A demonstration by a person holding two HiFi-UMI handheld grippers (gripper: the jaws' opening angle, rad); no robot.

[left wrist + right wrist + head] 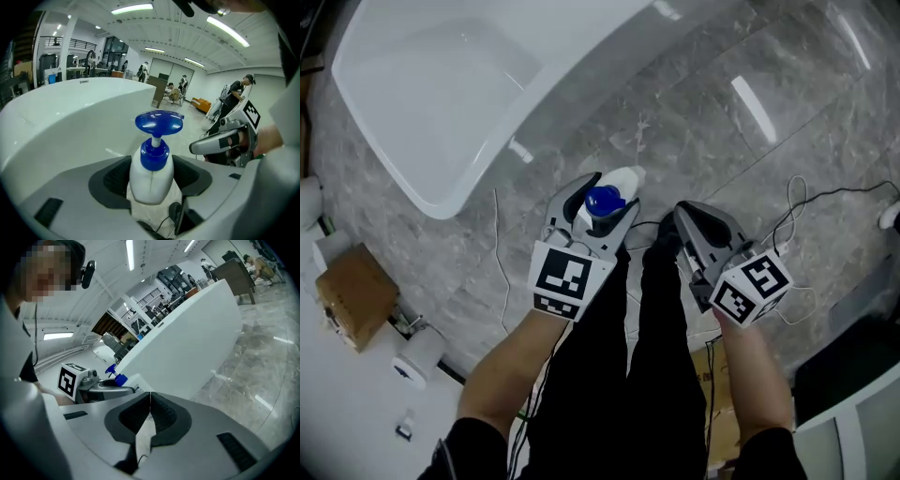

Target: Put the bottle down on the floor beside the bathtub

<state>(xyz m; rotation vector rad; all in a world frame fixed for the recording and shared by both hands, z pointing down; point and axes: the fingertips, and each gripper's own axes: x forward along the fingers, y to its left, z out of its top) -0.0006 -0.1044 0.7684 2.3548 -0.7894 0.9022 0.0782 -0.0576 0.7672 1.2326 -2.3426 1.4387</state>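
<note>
Far left of the head view, around 8 o'clock, there's a cardboard box (356,295), and a white roll (412,361) just below it toward 7. The white bathtub (441,94) takes up the whole 10 to 11 o'clock corner, running diagonally, with its rounded end pointing down toward the middle.

The left gripper (605,202) sits pretty much dead centre. Its jaws are pinching the bottle (623,180), a white one with a blue pump top (602,201). In the left gripper view the dark pads are pressed on both sides of the bottle's body, and the pump head sticks up above them at 12 o'clock with the tub wall right behind it. So the bottle is in that gripper's grip, upright between the jaws, over the grey marble floor (722,122) and just off the tub's outer side, at about 4 o'clock from the tub. Can't tell whether its base touches the floor.

The right gripper (686,217) is just beside it at 3 o'clock. Its jaws are pressed together with nothing between them, and the ribbed pads meet in its own view. At about 3 o'clock from that one, a thin cable (797,202) loops across the floor.
</note>
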